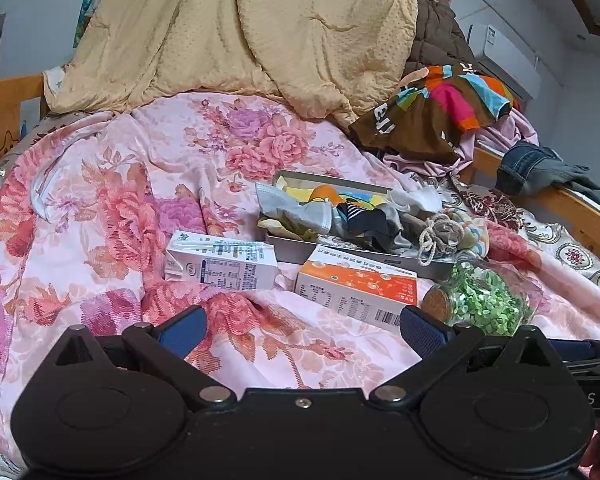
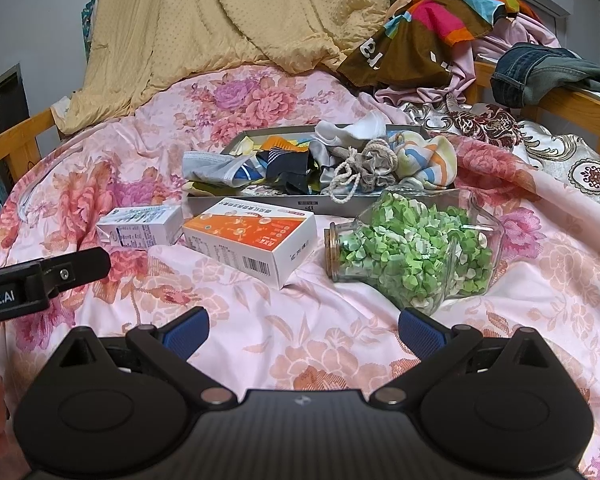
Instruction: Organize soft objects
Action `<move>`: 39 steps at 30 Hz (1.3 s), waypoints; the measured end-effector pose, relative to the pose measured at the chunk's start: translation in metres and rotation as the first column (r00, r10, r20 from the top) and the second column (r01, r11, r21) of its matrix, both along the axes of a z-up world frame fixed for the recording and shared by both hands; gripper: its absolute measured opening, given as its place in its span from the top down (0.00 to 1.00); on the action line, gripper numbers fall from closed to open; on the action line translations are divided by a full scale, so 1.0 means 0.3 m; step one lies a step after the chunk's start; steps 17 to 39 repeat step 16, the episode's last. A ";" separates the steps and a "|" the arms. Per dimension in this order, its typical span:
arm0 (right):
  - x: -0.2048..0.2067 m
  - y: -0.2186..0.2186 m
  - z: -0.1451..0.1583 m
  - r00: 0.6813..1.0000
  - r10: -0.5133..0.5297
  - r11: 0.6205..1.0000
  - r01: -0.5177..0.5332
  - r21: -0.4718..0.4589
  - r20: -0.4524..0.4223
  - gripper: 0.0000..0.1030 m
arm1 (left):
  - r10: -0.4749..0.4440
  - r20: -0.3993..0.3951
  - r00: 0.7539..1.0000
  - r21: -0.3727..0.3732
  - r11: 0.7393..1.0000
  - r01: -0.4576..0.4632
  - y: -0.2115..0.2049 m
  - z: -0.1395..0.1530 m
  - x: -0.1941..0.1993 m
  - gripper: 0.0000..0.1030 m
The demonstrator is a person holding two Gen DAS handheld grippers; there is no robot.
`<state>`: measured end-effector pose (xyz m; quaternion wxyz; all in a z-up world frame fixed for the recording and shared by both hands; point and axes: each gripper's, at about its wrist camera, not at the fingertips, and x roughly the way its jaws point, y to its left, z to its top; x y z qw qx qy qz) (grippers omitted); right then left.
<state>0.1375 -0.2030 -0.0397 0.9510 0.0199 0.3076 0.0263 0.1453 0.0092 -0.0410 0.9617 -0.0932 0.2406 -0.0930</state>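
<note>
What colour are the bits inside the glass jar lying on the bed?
Green, with some white pieces mixed in the glass jar; clearest in the right wrist view.

left gripper (image 1: 302, 326): fingers spread wide, holding nothing | right gripper (image 2: 303, 326): fingers spread wide, holding nothing

The tray (image 2: 256, 203) (heaped with cloths (image 2: 316, 168)) lies behind two cartons (image 2: 252, 240) and a jar (image 2: 412, 248).

My left gripper (image 1: 302, 326) and right gripper (image 2: 303, 328): black housings, blue ribbed pads (image 2: 422, 332), silver pivot screws (image 2: 215, 395), white "obot.AI" lettering.
</note>
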 end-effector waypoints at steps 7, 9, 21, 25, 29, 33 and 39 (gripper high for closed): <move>-0.001 0.000 0.001 1.000 0.002 1.000 -0.002 -0.002 -0.004 0.00 | -0.012 0.000 1.000 0.000 1.000 0.012 -0.002 -0.004 -0.001 0.01; 0.000 0.001 0.001 1.000 0.002 1.000 -0.002 -0.002 -0.004 0.00 | -0.012 0.002 1.000 0.000 1.000 0.012 -0.002 -0.003 -0.002 0.01; 0.000 0.002 0.001 1.000 0.003 1.000 -0.003 -0.004 -0.008 0.00 | -0.015 0.006 1.000 0.005 1.000 0.015 -0.003 -0.001 -0.003 0.01; 0.000 0.002 0.001 1.000 0.003 1.000 -0.003 -0.004 -0.008 0.00 | -0.015 0.006 1.000 0.005 1.000 0.015 -0.003 -0.001 -0.003 0.01; 0.000 0.002 0.001 1.000 0.003 1.000 -0.003 -0.004 -0.008 0.00 | -0.015 0.006 1.000 0.005 1.000 0.015 -0.003 -0.001 -0.003 0.01; 0.000 0.002 0.001 1.000 0.003 1.000 -0.003 -0.004 -0.008 0.00 | -0.015 0.006 1.000 0.005 1.000 0.015 -0.003 -0.001 -0.003 0.01; 0.000 0.002 0.001 1.000 0.003 1.000 -0.003 -0.004 -0.008 0.00 | -0.015 0.006 1.000 0.005 1.000 0.015 -0.003 -0.001 -0.003 0.01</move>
